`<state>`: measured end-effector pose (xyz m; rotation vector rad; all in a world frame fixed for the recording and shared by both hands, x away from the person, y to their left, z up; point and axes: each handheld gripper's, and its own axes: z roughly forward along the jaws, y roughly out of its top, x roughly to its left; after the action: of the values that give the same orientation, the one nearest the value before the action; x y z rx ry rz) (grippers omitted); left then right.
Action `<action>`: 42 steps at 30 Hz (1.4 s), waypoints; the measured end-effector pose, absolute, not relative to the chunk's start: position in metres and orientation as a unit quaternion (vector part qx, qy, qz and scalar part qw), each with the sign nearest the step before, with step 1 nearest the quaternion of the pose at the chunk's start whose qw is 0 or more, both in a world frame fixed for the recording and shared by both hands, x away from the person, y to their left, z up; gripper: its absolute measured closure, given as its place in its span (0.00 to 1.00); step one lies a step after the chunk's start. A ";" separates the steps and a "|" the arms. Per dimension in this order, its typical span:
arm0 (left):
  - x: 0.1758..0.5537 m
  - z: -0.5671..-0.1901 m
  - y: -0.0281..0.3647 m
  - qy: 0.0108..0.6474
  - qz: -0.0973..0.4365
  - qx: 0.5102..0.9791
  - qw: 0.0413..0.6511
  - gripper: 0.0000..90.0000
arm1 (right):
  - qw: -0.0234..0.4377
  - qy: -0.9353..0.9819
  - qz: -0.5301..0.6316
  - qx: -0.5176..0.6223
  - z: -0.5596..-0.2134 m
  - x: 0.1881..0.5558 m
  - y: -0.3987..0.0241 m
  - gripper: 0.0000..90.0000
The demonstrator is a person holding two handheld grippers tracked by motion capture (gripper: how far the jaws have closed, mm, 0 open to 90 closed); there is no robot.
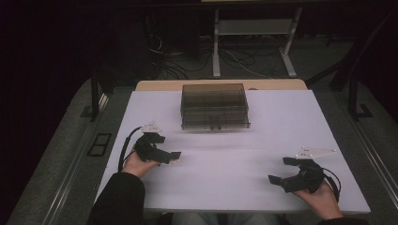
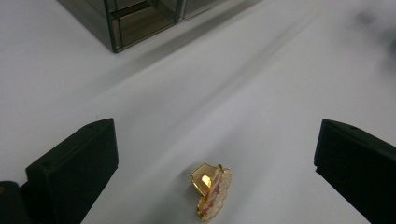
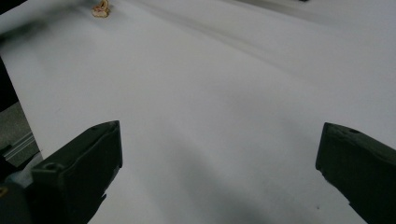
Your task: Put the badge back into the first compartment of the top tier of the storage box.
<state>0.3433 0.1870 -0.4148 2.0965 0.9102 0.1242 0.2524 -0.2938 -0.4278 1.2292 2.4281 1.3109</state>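
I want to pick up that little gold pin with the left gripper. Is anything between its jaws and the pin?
Nothing visible. The gold pin lies on bare white table, between the open jaws of the left gripper. The smoked plastic drawer box sits farther off.

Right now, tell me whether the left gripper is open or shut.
Open. In the left gripper view, the left gripper has its jaws spread wide, with a small gold pin lying untouched on the white table between them.

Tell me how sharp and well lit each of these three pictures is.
High view: bright white table, surroundings nearly black. Left gripper view: gold trinket glints, soft streak shadows cross the table, smoky box fairly sharp. Right gripper view: dim, tongs blurred, trinket tiny.
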 end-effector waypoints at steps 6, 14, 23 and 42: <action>0.349 -0.422 0.186 0.363 0.036 0.842 0.398 0.00 | 0.060 0.803 0.433 0.405 -0.428 0.252 -0.294 0.00; 0.355 -0.429 0.184 0.357 0.008 0.854 0.379 0.03 | 0.061 0.804 0.433 0.403 -0.428 0.252 -0.294 0.00; 0.356 -0.434 0.183 0.339 -0.009 0.870 0.358 0.23 | 0.058 0.805 0.430 0.403 -0.429 0.253 -0.293 0.00; 0.361 -0.441 0.189 0.325 -0.017 0.872 0.367 0.55 | 0.058 0.809 0.425 0.402 -0.429 0.252 -0.292 0.00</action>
<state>0.3612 0.1888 -0.4406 2.2394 0.8342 -0.0449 0.2519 -0.2917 -0.4294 1.2181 2.4526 1.2875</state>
